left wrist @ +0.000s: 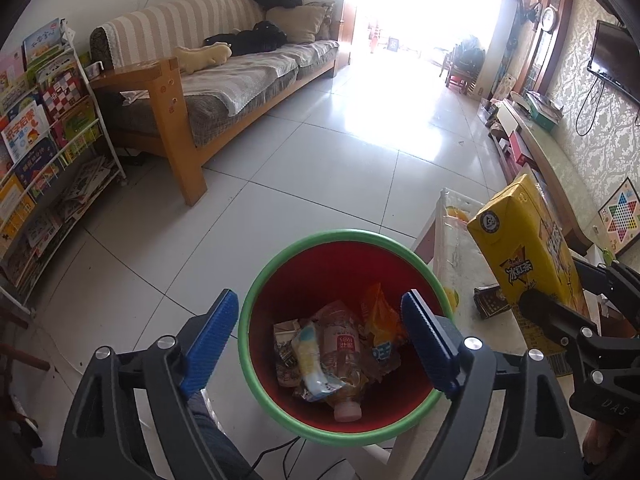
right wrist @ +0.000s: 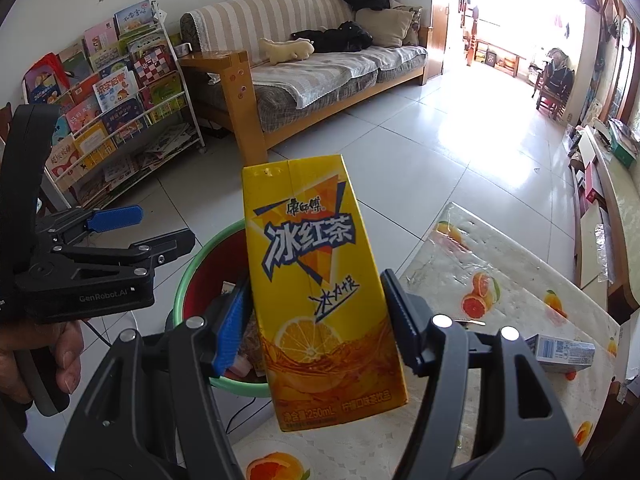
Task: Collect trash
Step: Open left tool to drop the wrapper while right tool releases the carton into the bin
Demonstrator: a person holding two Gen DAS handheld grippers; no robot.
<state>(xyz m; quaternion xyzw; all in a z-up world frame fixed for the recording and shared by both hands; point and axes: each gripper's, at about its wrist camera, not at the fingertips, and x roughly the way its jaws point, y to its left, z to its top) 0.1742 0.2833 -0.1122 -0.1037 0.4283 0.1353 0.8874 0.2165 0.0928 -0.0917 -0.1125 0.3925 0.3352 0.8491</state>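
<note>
Floor tiles [left wrist: 320,168] surrounded the bin [left wrist: 256,280]; right gripper [right wrist: 320,320] clamped the light, crushable tea carton [right wrist: 312,280] mid-body; left gripper [left wrist: 320,336] gaped.

Daylight floods in through the doorway [left wrist: 420,4] at the upper right of both views, blown out to pure white there. It throws a strong glare across the glossy floor tiles [left wrist: 400,120] below it, washing out the grout lines. The left side of each frame is dimmer but evenly lit, and the bookshelf [right wrist: 116,92] stays readable. Fisheye distortion bends straight lines near the edges, and the corners vignette to black. Focus is sharp throughout.
</note>
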